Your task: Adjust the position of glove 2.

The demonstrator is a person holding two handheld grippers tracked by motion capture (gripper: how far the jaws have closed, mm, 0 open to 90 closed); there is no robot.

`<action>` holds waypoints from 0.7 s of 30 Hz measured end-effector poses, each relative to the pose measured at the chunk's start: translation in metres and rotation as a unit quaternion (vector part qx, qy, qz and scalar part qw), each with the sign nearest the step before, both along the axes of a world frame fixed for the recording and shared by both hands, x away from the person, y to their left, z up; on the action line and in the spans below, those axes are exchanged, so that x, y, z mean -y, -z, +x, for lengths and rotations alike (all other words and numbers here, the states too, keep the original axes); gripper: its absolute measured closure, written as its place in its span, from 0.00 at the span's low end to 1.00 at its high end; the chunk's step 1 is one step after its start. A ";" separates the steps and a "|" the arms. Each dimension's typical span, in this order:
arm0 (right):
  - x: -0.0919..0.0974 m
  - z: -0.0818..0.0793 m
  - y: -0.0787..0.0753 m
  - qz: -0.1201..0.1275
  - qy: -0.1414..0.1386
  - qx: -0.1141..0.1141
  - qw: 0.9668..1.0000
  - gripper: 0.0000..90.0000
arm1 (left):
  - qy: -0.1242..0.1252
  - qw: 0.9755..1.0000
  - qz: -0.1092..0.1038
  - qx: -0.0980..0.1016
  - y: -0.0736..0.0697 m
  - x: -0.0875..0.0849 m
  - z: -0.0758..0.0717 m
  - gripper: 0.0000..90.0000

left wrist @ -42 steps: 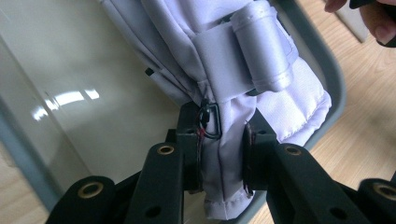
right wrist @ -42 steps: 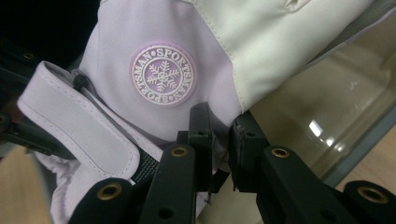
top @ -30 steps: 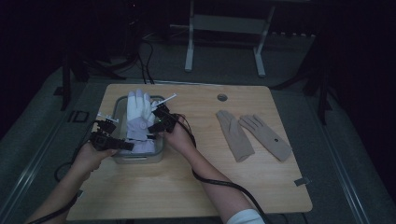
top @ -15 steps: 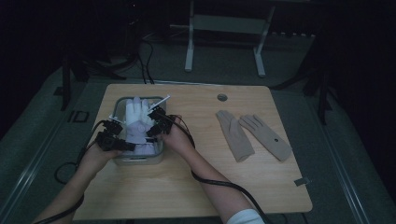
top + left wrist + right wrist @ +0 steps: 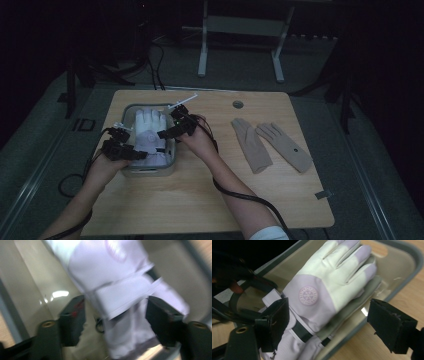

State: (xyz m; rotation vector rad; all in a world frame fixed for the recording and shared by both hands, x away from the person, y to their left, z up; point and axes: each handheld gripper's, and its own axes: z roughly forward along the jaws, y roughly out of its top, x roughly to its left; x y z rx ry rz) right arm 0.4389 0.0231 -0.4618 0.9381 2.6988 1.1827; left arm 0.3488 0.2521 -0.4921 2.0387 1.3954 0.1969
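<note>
The white and pale lilac glove (image 5: 322, 290) lies palm down in the grey bin (image 5: 131, 113) at the left of the worktop (image 5: 210, 200), stacked on what looks like its mate, with its fingers toward the far end and the cuff with the dark strap toward the person. It looks like a padded winter glove: light, soft and floppy, likely to sag and fold if lifted by one end, with a smooth shell that could slide between hard pads. The cuff, where the strap and hem bunch the fabric, seems the firmest place to pinch; a second hold near the fingertips would keep it flat. The left claw (image 5: 115, 315) hangs over the cuff end with its jaws spread on either side of the strap; they have just been opening, and though the glove lies between them, the pads do not appear to press on it. The right claw (image 5: 329, 325) hovers above the bin's near side, its jaws standing wide, also just opened, pinching nothing. Two tan gloves (image 5: 272, 145) lie apart at the right of the worktop.
</note>
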 end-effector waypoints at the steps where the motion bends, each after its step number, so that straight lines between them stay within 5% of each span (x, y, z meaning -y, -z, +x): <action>1: 0.002 0.000 -0.001 -0.006 -0.001 0.003 1.000 0.19 | -0.005 1.000 -0.003 0.010 -0.004 0.000 -0.002 0.35; 10: 0.026 -0.005 -0.011 -0.002 -0.012 0.027 1.000 0.16 | 0.028 0.997 -0.018 0.067 -0.031 0.026 -0.016 0.36; 21: 0.069 -0.007 -0.020 -0.009 -0.001 0.039 0.999 0.16 | 0.092 0.992 -0.039 0.083 -0.033 0.076 -0.016 0.36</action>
